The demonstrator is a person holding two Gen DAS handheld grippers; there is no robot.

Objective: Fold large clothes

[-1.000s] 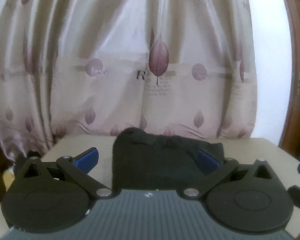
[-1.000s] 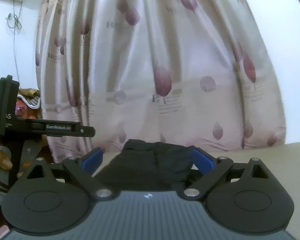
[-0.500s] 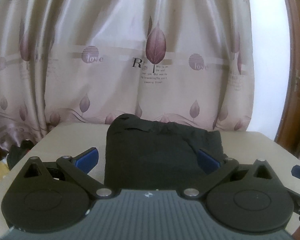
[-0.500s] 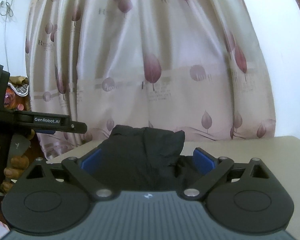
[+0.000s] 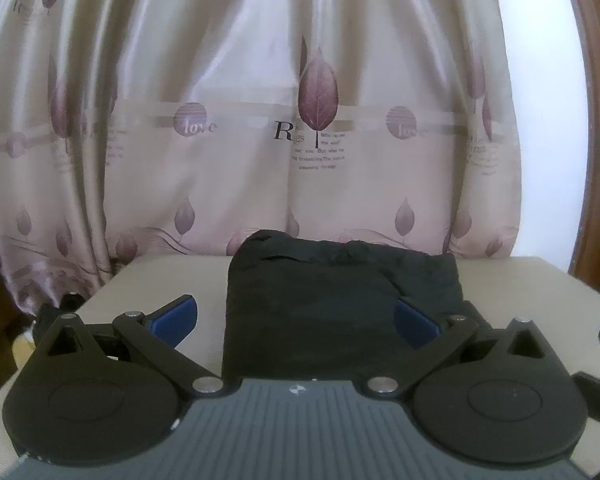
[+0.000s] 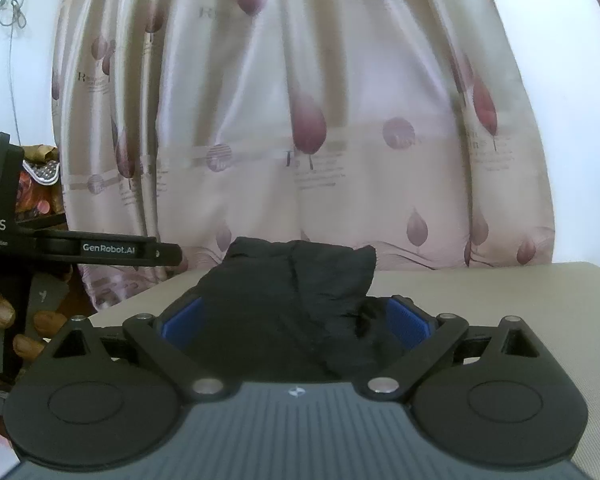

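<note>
Right, the folded black garment [image 5: 340, 304] sits on the beige table [image 5: 532, 280] at 12 o'clock from the left hand-held gripper [image 5: 296, 320], its near edge hidden under the gripper body, long axis running away toward the leaf-print curtain [image 5: 260, 120]. Both jaws stand wide apart, holding nothing; the right hand-held gripper [image 6: 296, 322] straddles the cloth. Bare table lies open at 3 o'clock; fingers [image 6: 4, 312] grip the other handle at 9.

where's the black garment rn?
In both wrist views the black garment lies folded on the beige table, centre, directly ahead of both open hand-held grippers, with the leaf-print curtain behind it.
</note>
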